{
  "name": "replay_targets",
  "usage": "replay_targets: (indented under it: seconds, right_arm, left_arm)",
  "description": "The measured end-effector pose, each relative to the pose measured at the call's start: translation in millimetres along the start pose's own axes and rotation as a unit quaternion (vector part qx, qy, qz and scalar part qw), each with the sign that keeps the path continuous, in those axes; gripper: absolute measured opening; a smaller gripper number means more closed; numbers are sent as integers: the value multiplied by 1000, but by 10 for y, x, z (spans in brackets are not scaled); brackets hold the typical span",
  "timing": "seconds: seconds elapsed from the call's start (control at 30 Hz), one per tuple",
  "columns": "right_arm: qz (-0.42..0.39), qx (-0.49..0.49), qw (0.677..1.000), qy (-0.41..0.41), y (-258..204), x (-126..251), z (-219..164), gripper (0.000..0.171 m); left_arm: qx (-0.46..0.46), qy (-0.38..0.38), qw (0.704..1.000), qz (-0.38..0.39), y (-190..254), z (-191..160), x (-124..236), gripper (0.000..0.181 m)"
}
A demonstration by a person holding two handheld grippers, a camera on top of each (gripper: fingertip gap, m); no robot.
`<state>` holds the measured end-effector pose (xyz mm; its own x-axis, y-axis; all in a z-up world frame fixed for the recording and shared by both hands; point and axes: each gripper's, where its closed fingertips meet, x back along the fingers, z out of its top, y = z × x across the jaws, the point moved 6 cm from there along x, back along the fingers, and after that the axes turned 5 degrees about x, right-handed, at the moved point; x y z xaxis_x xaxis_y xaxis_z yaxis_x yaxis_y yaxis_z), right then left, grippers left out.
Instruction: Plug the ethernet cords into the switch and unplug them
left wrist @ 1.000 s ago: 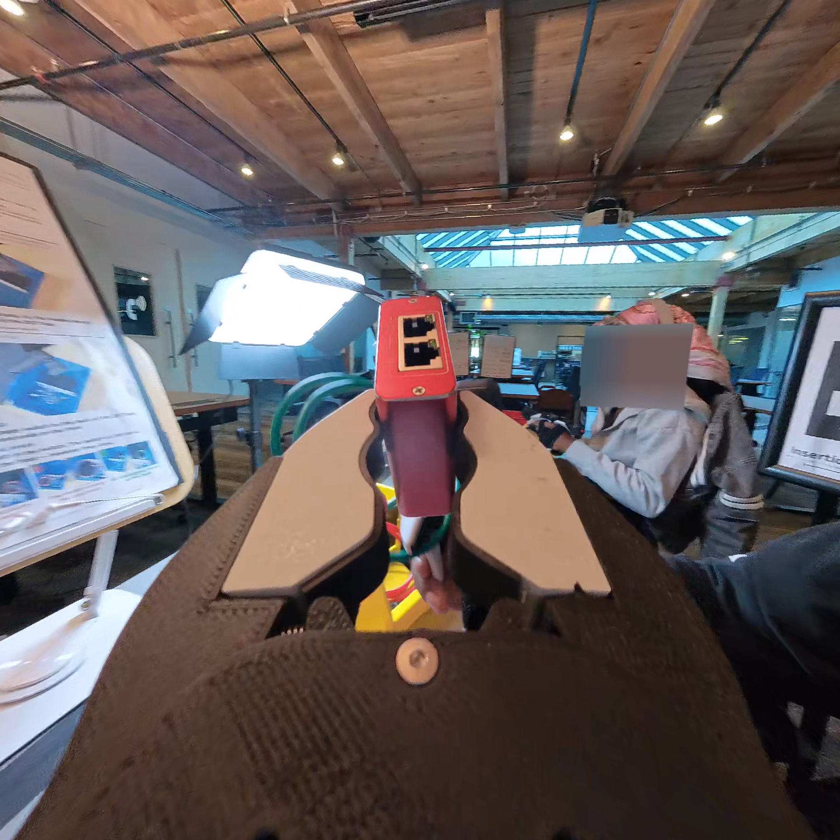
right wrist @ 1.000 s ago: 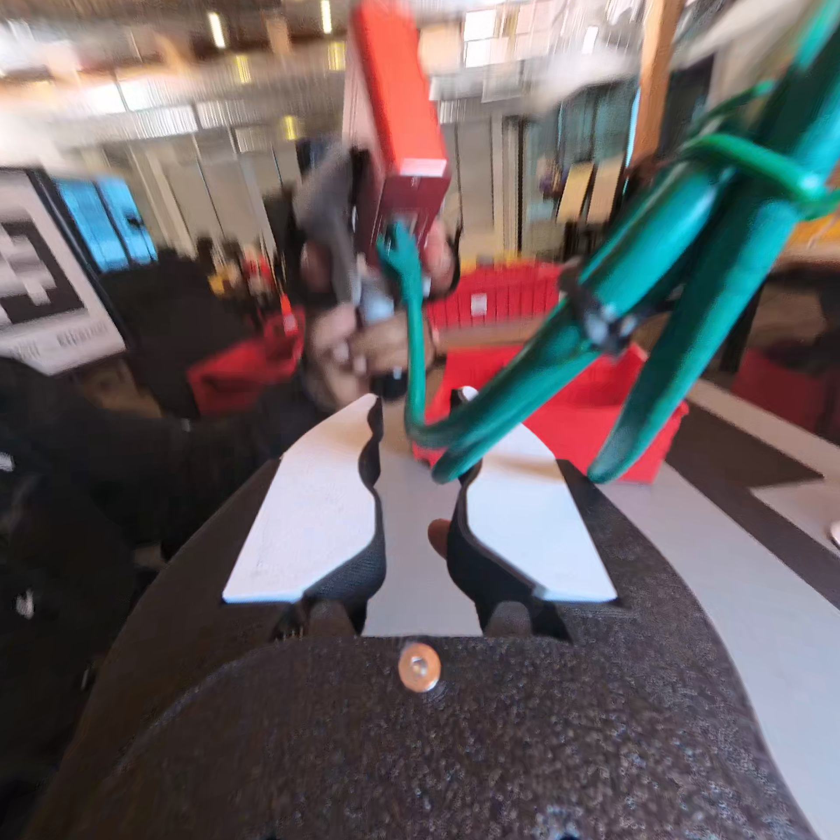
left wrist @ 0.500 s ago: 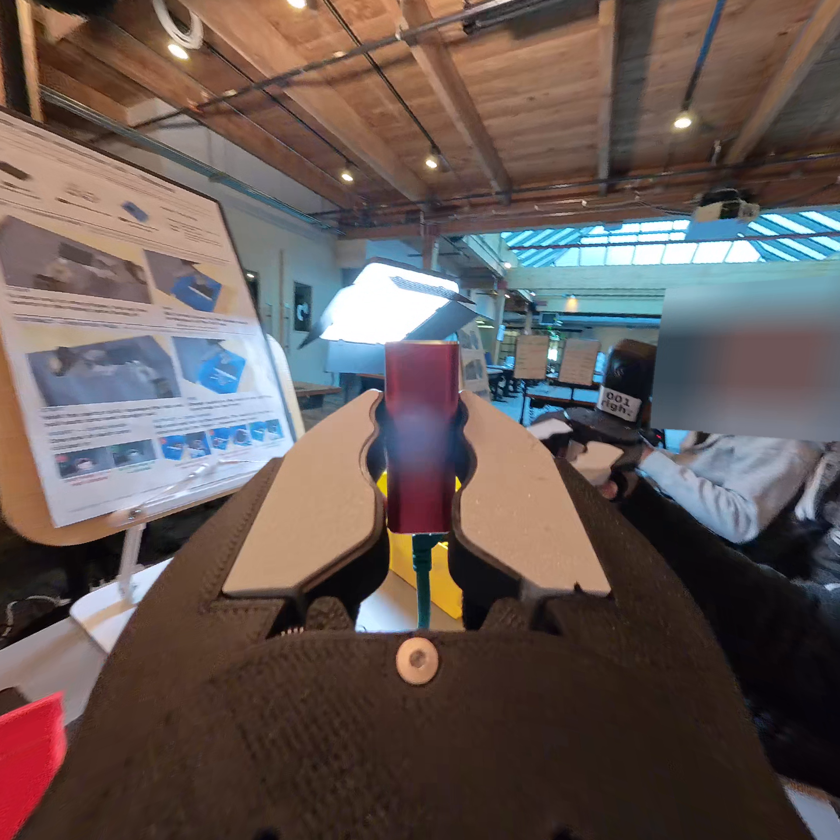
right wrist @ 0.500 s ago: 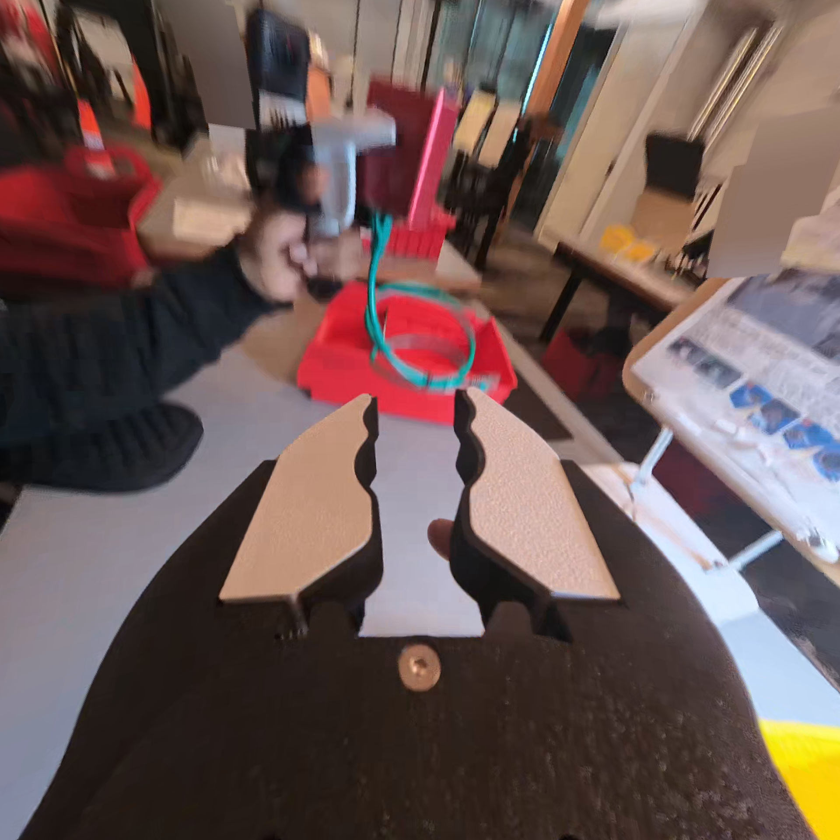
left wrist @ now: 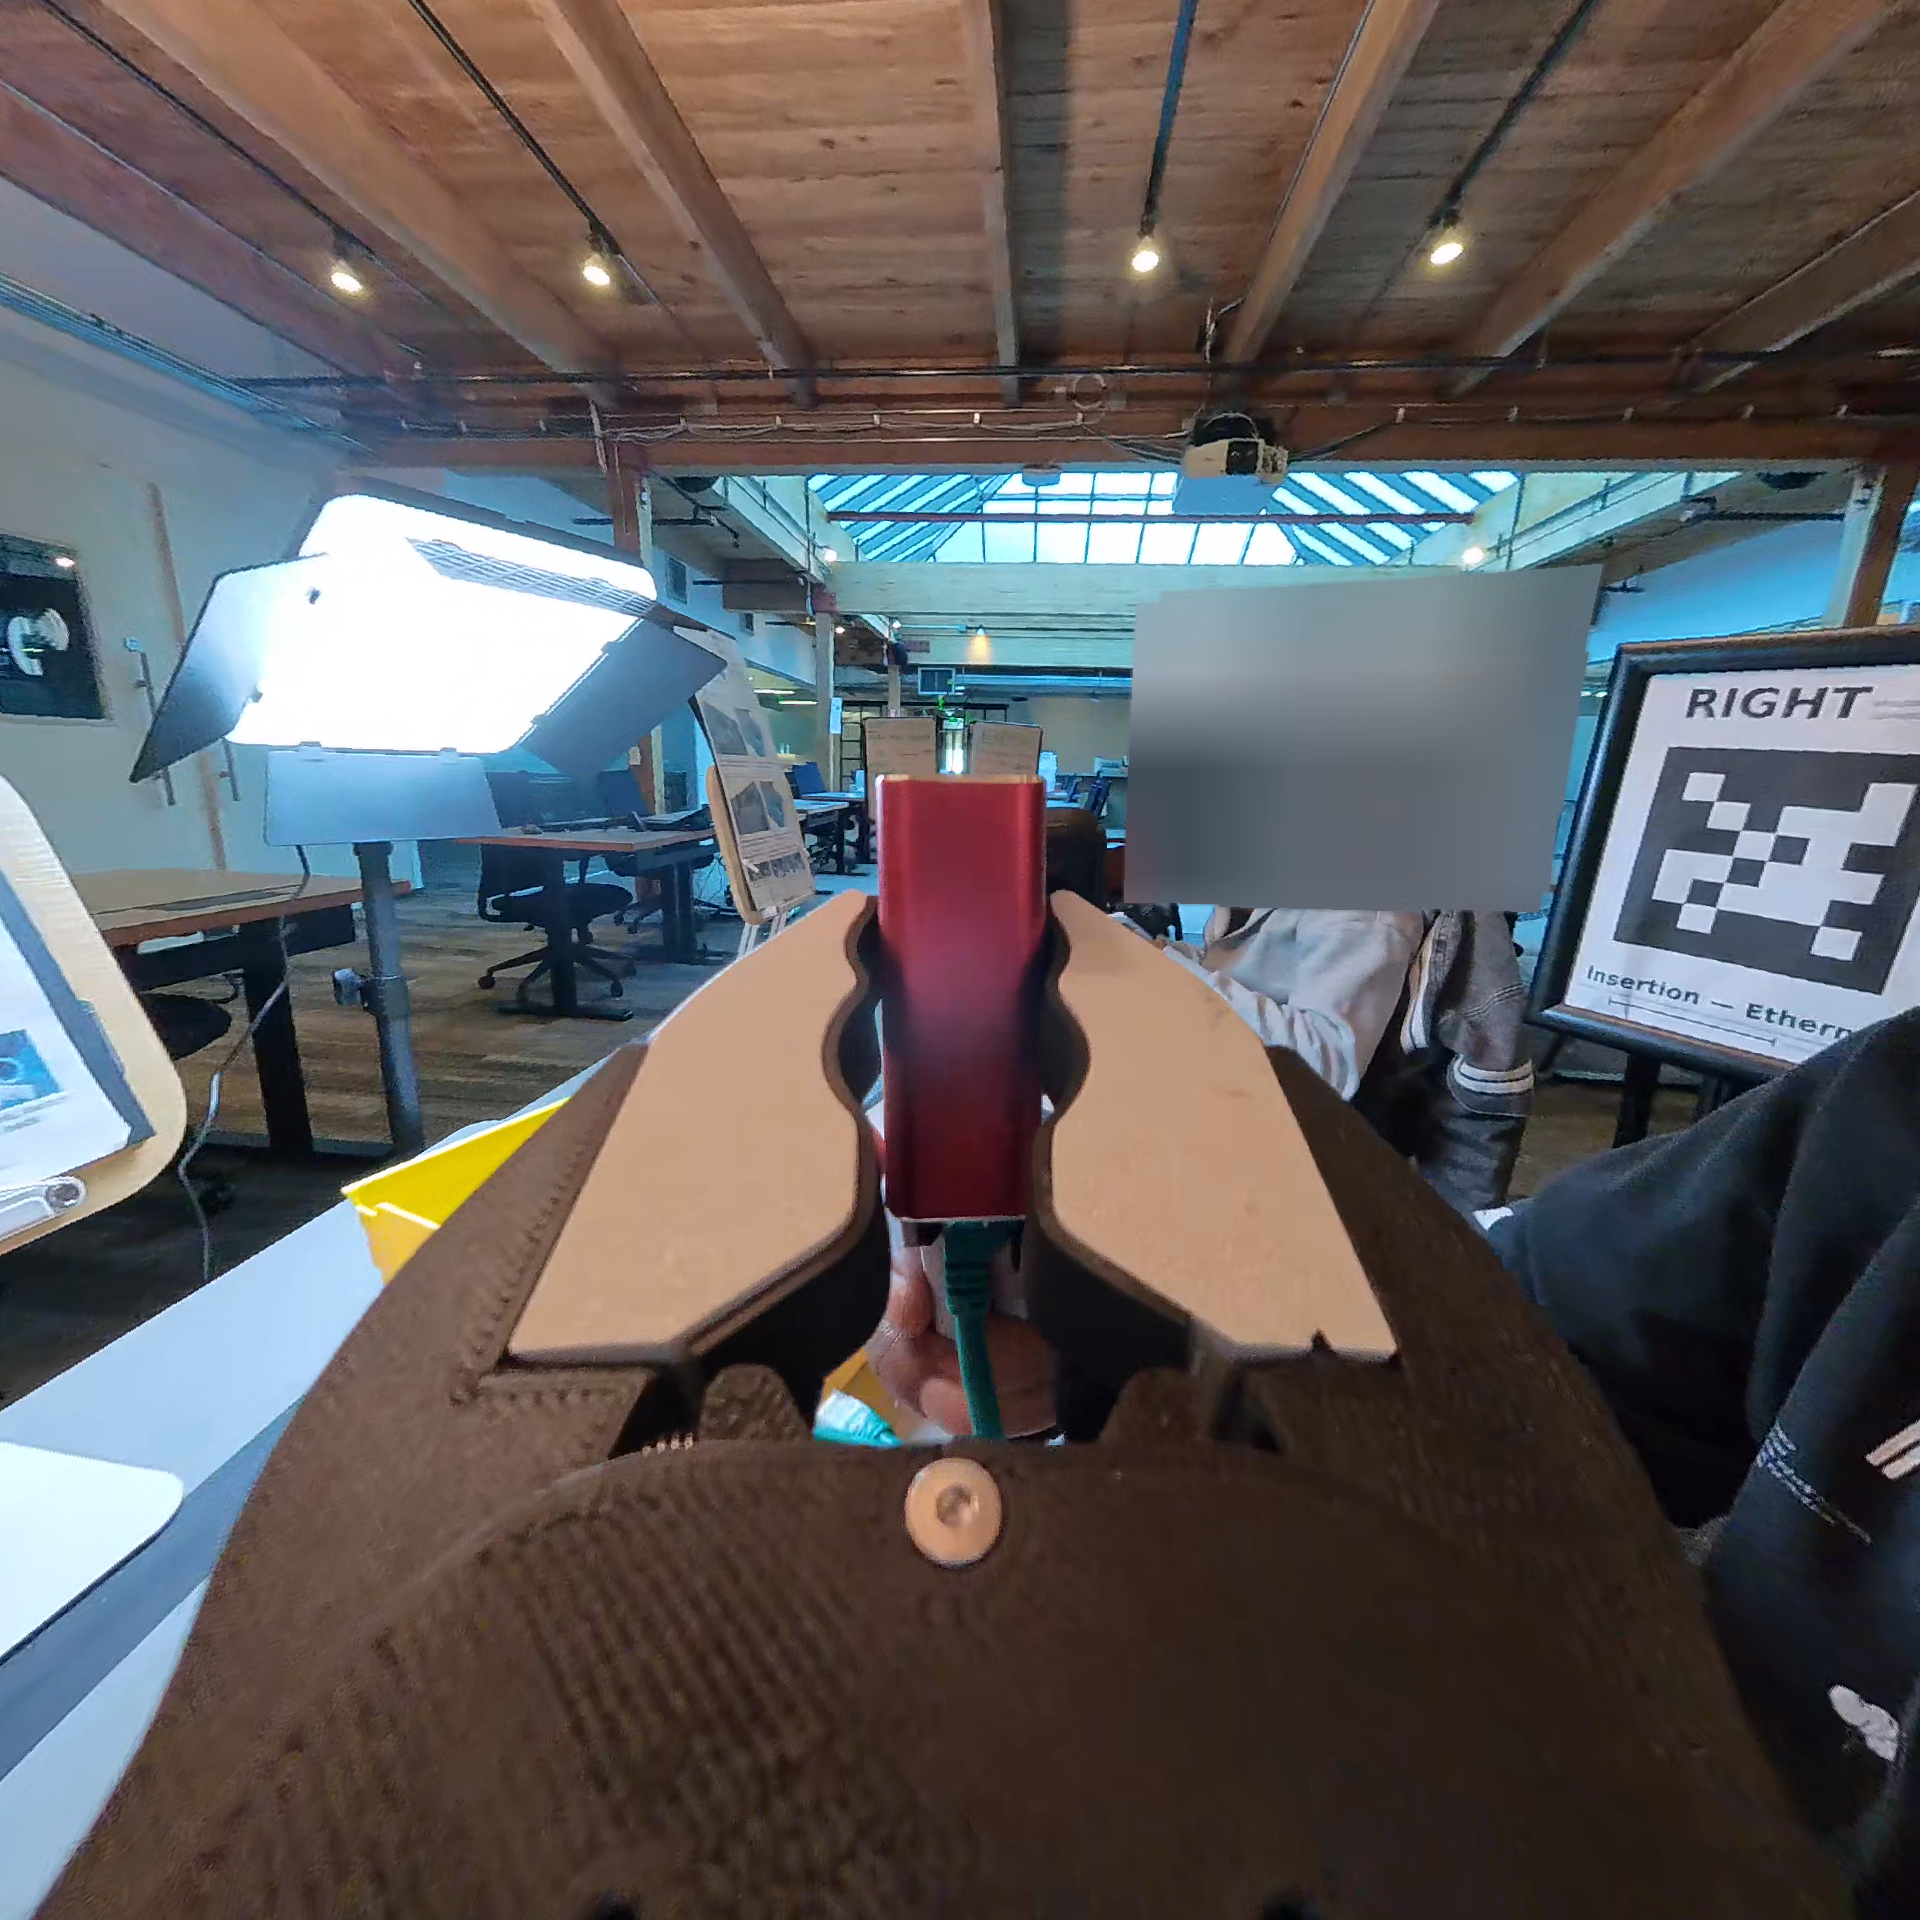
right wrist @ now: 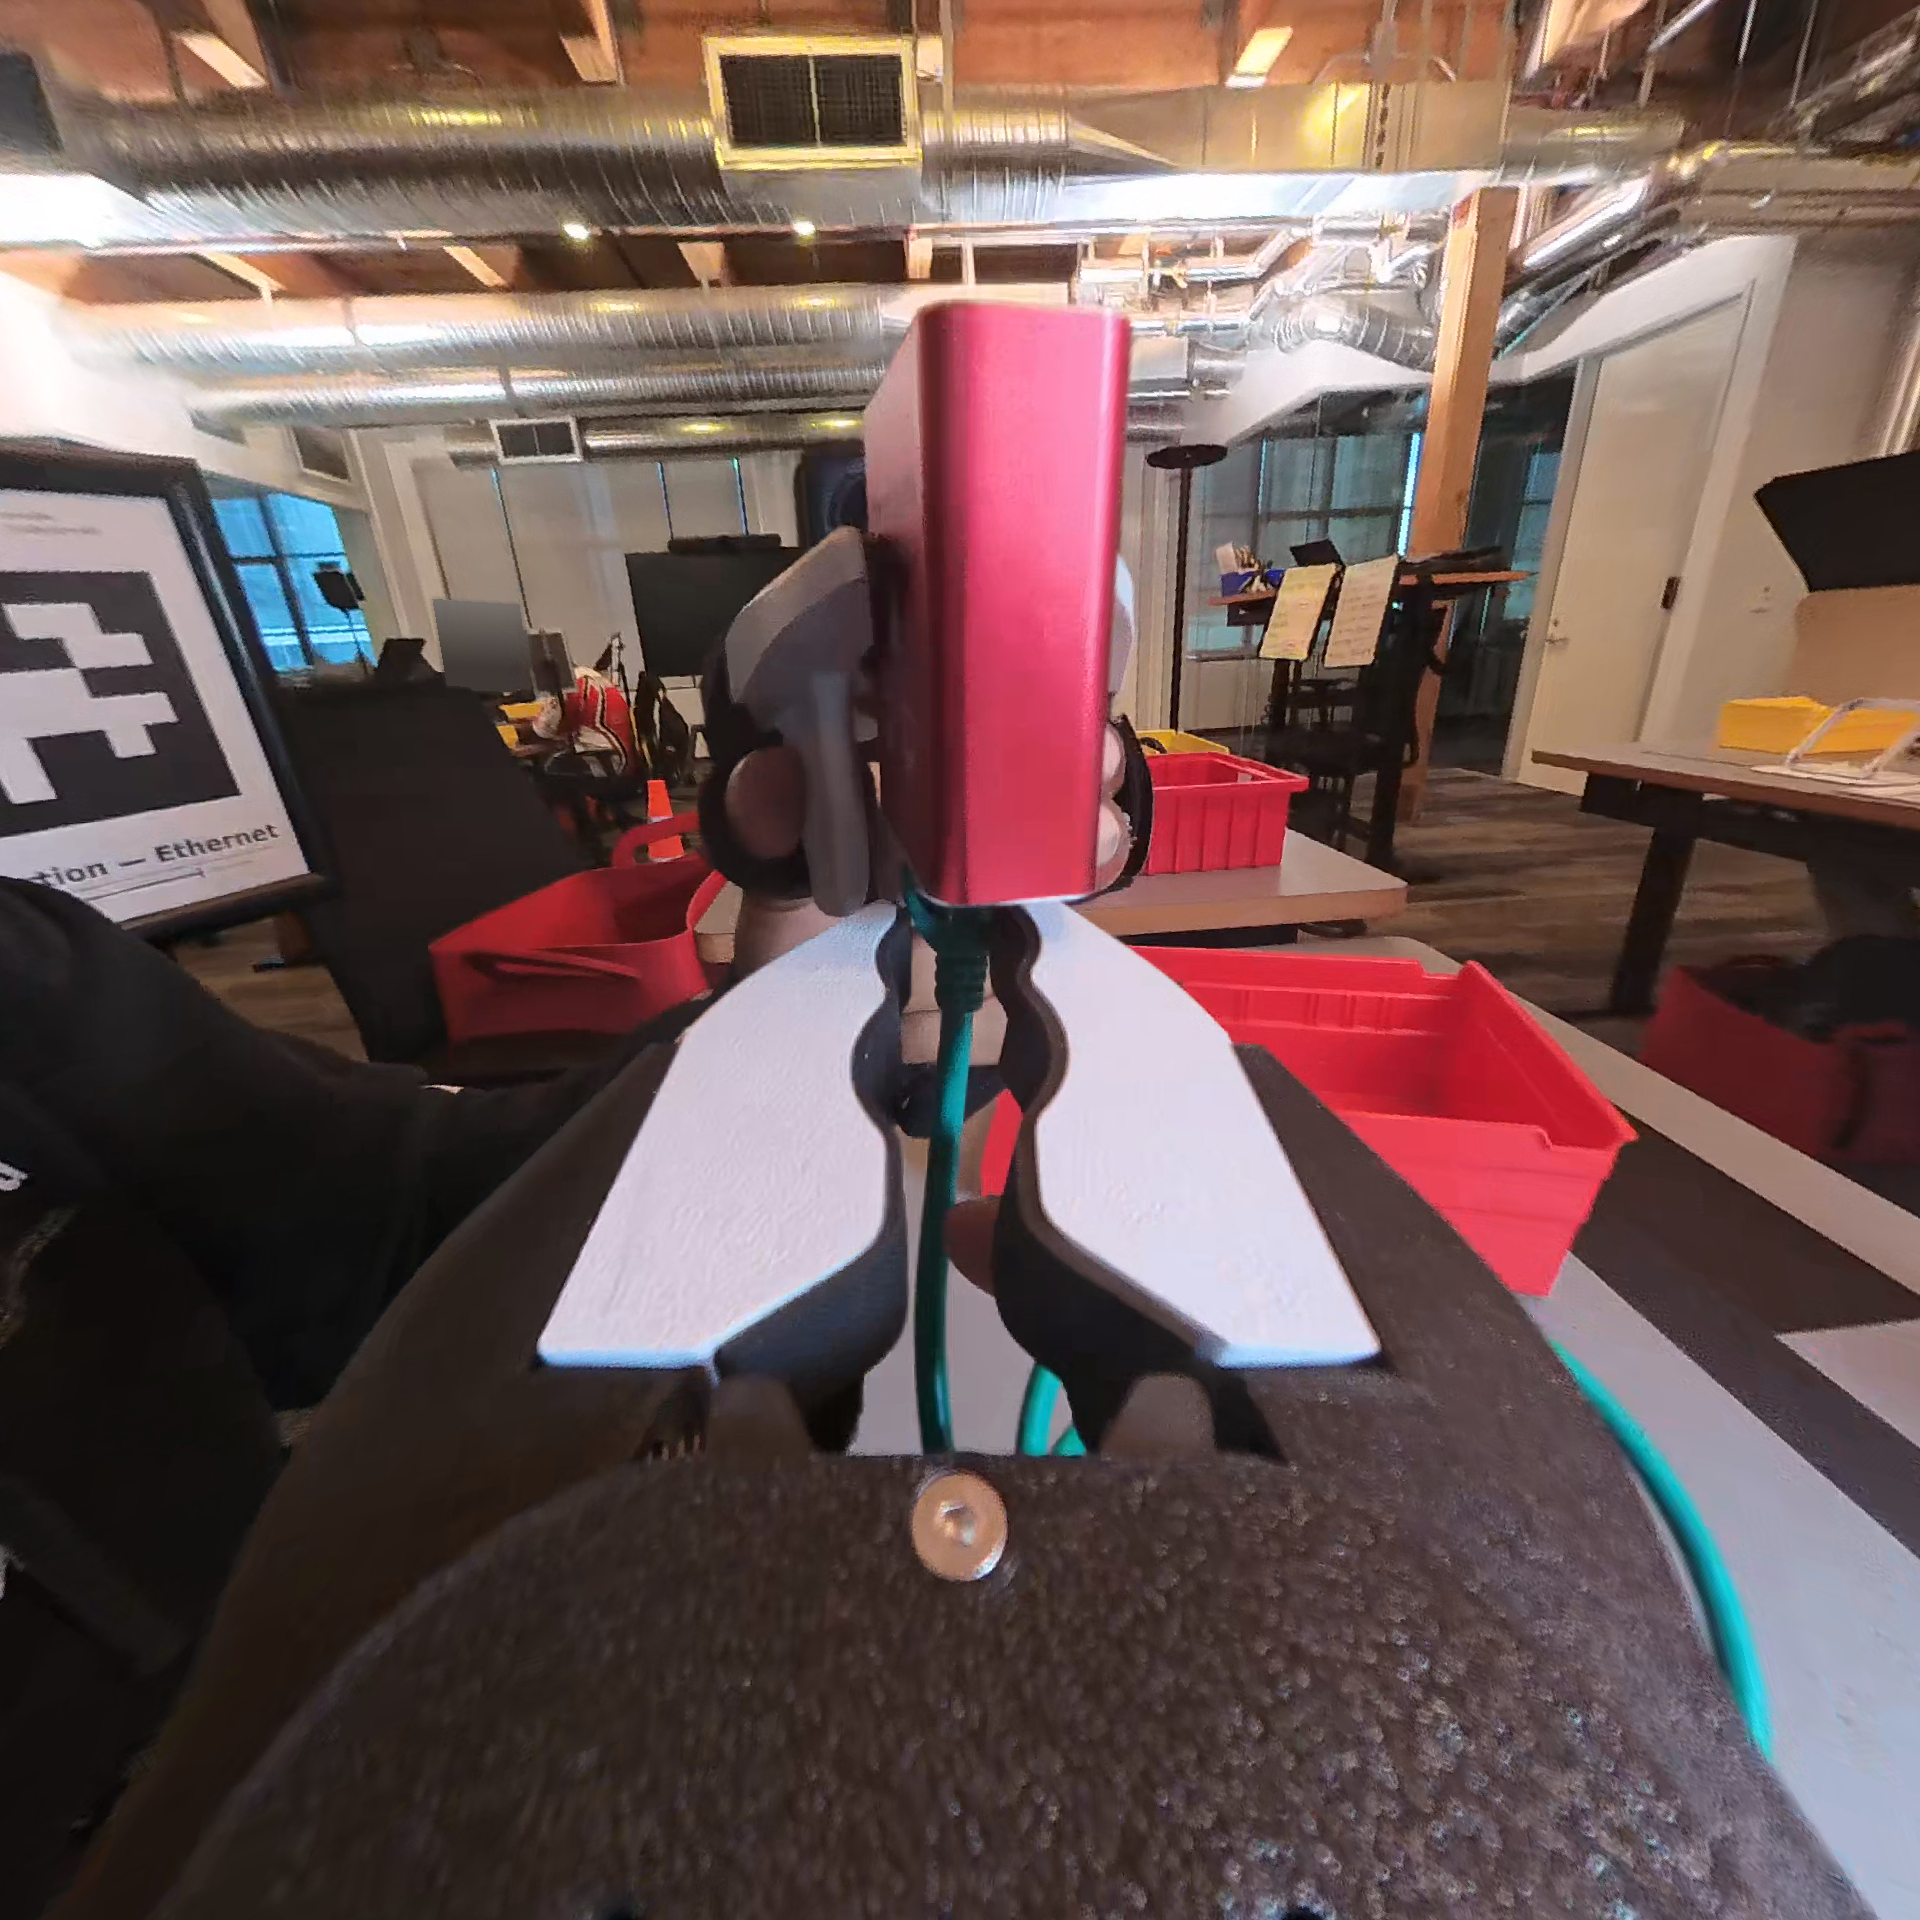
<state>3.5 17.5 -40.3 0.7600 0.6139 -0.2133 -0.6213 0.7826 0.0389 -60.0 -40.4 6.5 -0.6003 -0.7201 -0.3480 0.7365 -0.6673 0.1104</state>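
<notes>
The left gripper (left wrist: 958,966) was clamped tight on the red switch (left wrist: 958,997), both jaws pressed flat against its long sides, holding it upright at the centre of the left wrist view; a green cord (left wrist: 971,1340) was plugged into its lower end and dropped out of sight between the fingers. In the right wrist view the right gripper (right wrist: 958,997) sat just under that same switch (right wrist: 1003,613), its jaws narrowed around the green cord (right wrist: 951,1049) at the ribbed boot below the plug; whether the pads actually gripped the boot or merely framed it, I could not tell.

The risk, as I judged it: a pull on the cord rather than the plug, with the latch tab unpressed, could have strained the boot or dragged the switch through the left jaws; those sides were smooth metal, so a slip looked possible; a sideways tug could have bent the plug in its port. The slack loop (right wrist: 1673,1538) trailing off at lower right of the right wrist view might also have snagged on the gripper body.

The switch itself looked like a slim anodised red box, glossy, with rounded edges and a pale rim at its top end; its ports faced away from both cameras. A red bin (right wrist: 1455,1101) sat on the table at right centre of the right wrist view.
</notes>
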Motion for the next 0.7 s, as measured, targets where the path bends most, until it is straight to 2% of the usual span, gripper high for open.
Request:
replay_targets:
  seconds: [0.2, 0.43, 0.6, 0.7]
  right_arm:
    - [27, -24, 999, 24, -54, 4, 36, 14]
    - [57, -101, 992, 48, -81, -10, 68, 15]
    - [40, -146, 986, 65, -52, -13, 85, 16]
    - [0, -105, 993, 56, -28, 10, 115, 15]
  left_arm:
    - [-1, 1, 1000, -22, 59, 42, 14, 27]
    - [-48, -30, 998, 1, 103, 76, 39, 29]
    - [-81, -43, 995, 24, 128, 85, 42, 29]
    - [-94, -35, 994, 40, 126, 82, 34, 28]
